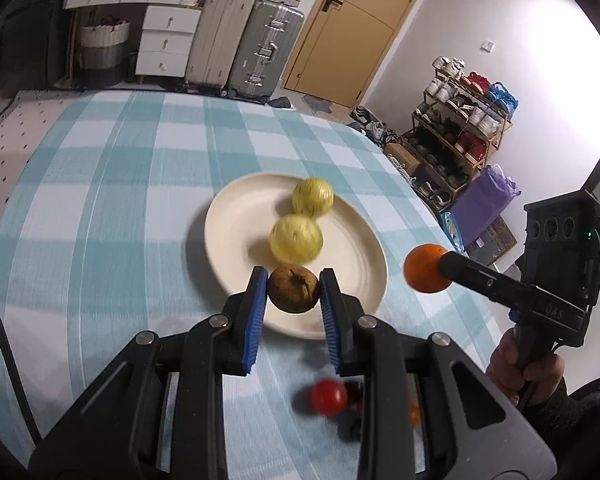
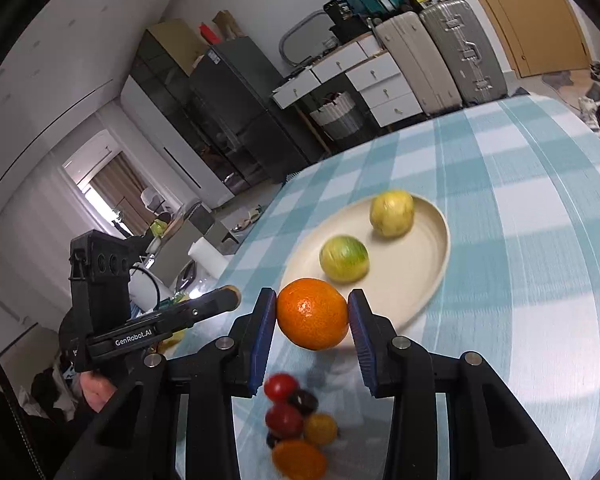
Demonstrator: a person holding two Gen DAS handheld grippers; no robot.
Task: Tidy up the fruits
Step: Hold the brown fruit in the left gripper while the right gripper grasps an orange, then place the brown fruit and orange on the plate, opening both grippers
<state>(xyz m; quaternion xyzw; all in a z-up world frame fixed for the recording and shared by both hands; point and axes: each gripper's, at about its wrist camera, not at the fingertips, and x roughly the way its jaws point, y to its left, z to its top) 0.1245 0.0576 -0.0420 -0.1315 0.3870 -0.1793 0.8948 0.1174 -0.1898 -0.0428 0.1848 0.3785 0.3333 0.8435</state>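
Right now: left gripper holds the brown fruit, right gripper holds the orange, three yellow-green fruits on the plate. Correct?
Not quite. The plate holds two yellow-green fruits, not three; the right wrist view shows this clearly. The rest stands: the left gripper is shut on the brown fruit, and the right gripper is shut on the orange.

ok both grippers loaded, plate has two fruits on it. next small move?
Probably carry the left gripper forward over the plate and set the brown fruit on the bare area beside the two yellow-green fruits. It already sits at the plate's near rim, jaws shut on it; the right gripper with the orange looks further off.
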